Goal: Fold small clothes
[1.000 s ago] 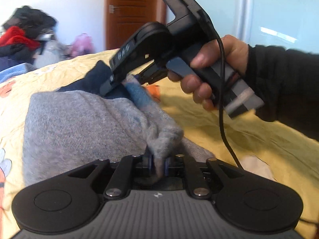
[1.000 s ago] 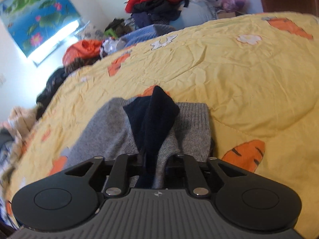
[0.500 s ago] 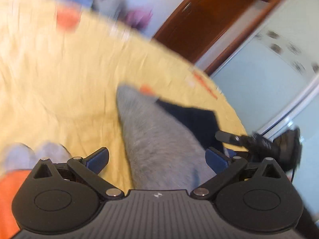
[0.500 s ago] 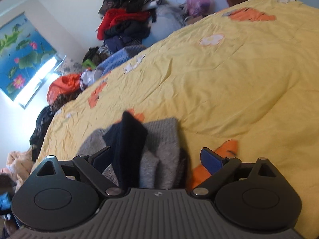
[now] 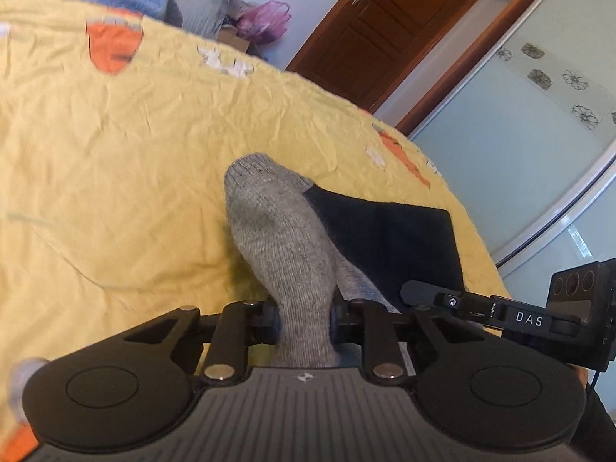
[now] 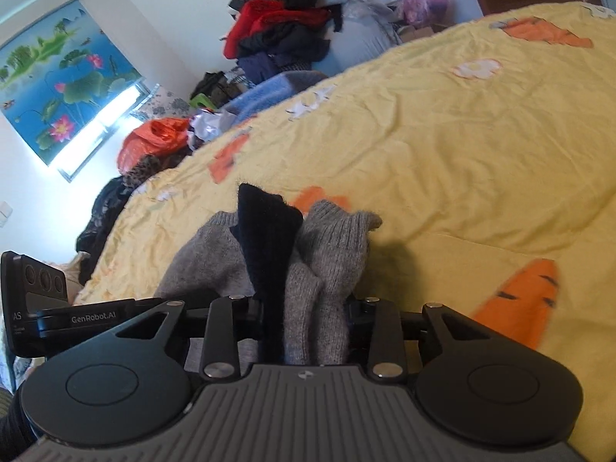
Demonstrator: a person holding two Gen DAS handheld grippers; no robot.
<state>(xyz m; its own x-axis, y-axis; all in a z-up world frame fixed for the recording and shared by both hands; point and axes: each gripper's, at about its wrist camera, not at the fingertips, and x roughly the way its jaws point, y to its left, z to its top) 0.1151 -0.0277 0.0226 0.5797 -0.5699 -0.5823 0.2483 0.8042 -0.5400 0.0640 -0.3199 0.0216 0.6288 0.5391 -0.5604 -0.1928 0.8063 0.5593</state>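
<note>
A small grey knit garment [image 5: 277, 231] with a navy part [image 5: 392, 246] lies bunched on the yellow bedspread [image 5: 115, 154]. My left gripper [image 5: 304, 317] is closing, and its pads press a grey fold between them. The right gripper's black body [image 5: 539, 315] shows just to the right, beside the navy part. In the right wrist view my right gripper [image 6: 306, 315] is closing on a bunch of navy cloth [image 6: 265, 231] and grey knit [image 6: 335, 246]. The left gripper's body [image 6: 96, 317] sits close at its left.
The bedspread [image 6: 462, 154] carries orange carrot prints. Beyond the bed's far edge are a clothes pile [image 6: 285, 19], a blue blanket [image 6: 269, 92], an orange bag [image 6: 154, 142] and a pink bag [image 5: 265, 19]. A wooden door [image 5: 385, 30] and a glass wardrobe panel [image 5: 519, 134] stand behind.
Both grippers let go and stood wide open half a second ago, then closed on the garment again. The left gripper swung and rolled to a new spot beside the right one.
</note>
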